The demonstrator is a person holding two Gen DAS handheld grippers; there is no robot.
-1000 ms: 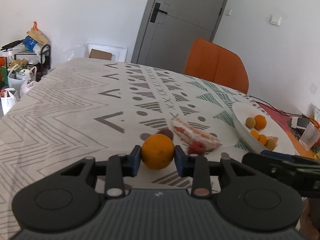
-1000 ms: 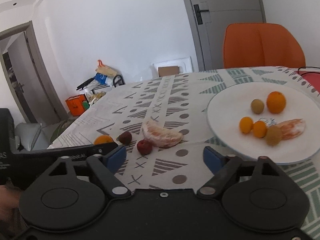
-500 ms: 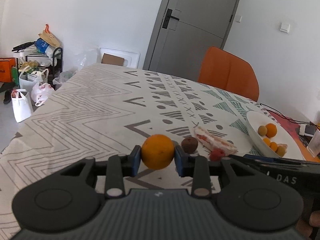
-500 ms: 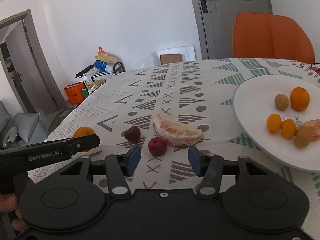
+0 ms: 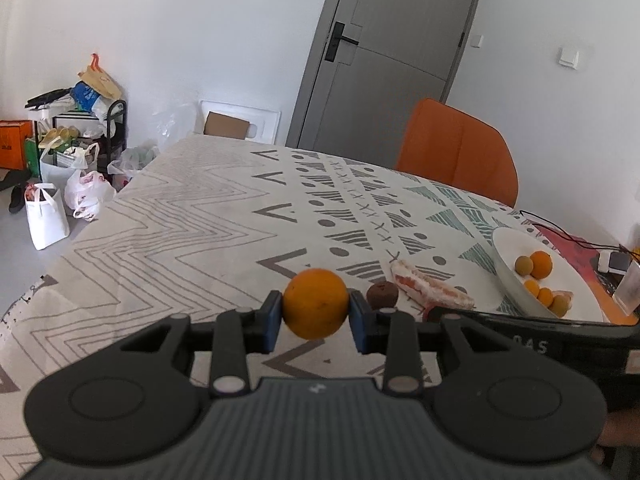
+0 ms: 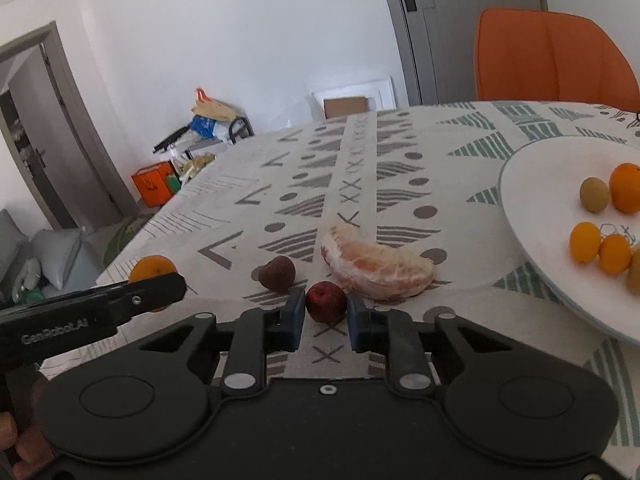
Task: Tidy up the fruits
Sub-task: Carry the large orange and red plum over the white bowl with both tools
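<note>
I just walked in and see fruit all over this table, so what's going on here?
A person is sorting fruit with two tools. The left hand-held gripper is clamped on a round orange, held above the patterned tablecloth. The right hand-held gripper has just been closing, its pads now against a small red fruit on the cloth. A peeled pomelo wedge and a brown fruit lie loose; a white plate holds other fruit.

tablecloth (image 5: 168, 248): matt printed cloth | plate (image 6: 536, 184): smooth glossy white | claw (image 6: 326, 318): matt black plastic
</note>
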